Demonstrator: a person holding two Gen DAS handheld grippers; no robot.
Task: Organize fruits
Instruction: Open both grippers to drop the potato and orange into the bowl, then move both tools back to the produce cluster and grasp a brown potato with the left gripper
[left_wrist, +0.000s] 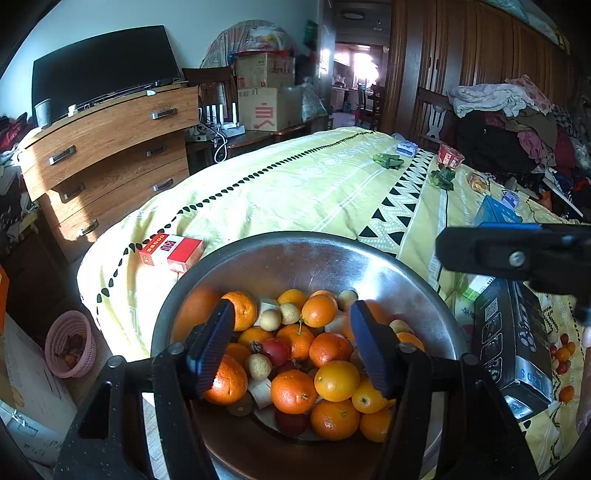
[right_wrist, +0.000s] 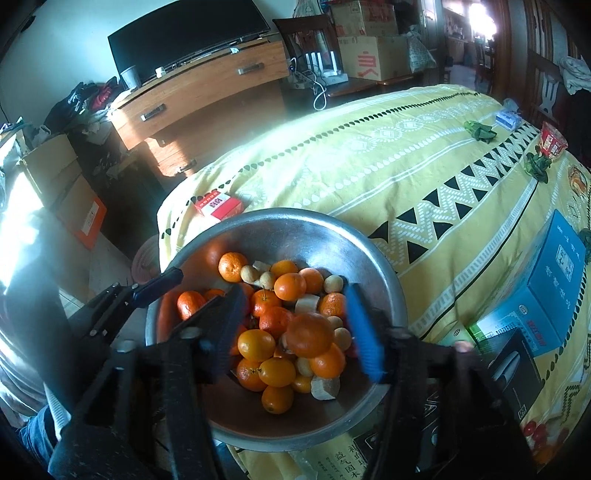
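Observation:
A steel bowl (left_wrist: 280, 258) (right_wrist: 295, 225) full of oranges (left_wrist: 293, 391), small pale round fruits (left_wrist: 270, 319) and a red fruit (left_wrist: 275, 350) stands on the yellow-covered table. My left gripper (left_wrist: 291, 339) is open and empty, hovering over the bowl's near side. My right gripper (right_wrist: 295, 325) is open above the bowl; a blurred orange (right_wrist: 309, 332) sits between its fingers, touching neither. The right gripper also shows at the right in the left wrist view (left_wrist: 517, 254).
A red box (left_wrist: 171, 251) (right_wrist: 218, 205) lies beyond the bowl. A blue box (right_wrist: 554, 284) and a black box (left_wrist: 513, 343) lie to the right. Green items (left_wrist: 388, 160) and packets sit at the far end. A pink basket (left_wrist: 70, 343) stands on the floor at left, by a dresser (left_wrist: 110, 147).

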